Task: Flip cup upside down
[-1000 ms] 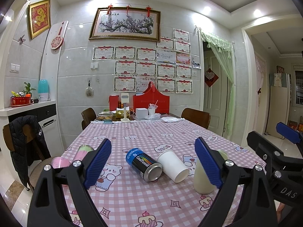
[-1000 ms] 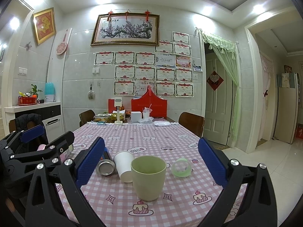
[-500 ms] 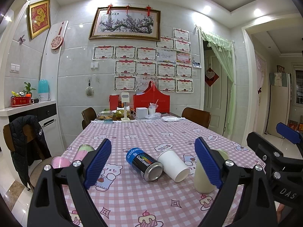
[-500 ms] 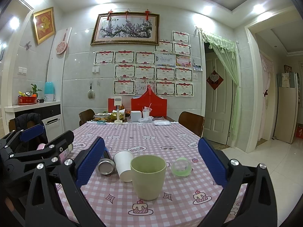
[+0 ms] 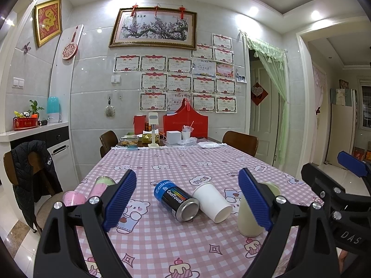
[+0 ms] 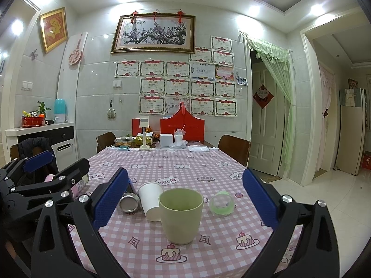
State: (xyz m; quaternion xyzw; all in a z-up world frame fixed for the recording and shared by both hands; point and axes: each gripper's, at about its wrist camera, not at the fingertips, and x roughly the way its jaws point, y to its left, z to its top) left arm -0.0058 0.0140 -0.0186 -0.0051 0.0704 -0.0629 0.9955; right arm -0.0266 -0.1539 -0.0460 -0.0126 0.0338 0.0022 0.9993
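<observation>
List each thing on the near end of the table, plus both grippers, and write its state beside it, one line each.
Pale green plastic cup: upright, mouth up, not yet flipped.
White paper cup: lying on its side.
Blue and black metal can: lying on its side.
Clear green tape roll: standing on edge.
Left hand-held gripper: open, holding nothing.
Right hand-held gripper: open, cup between its fingers, untouched.

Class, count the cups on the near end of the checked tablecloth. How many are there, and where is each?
2. A green cup stands upright nearest the camera; a white paper cup lies on its side just left of it, beside a can. Cluttered far end may hide more.
</observation>
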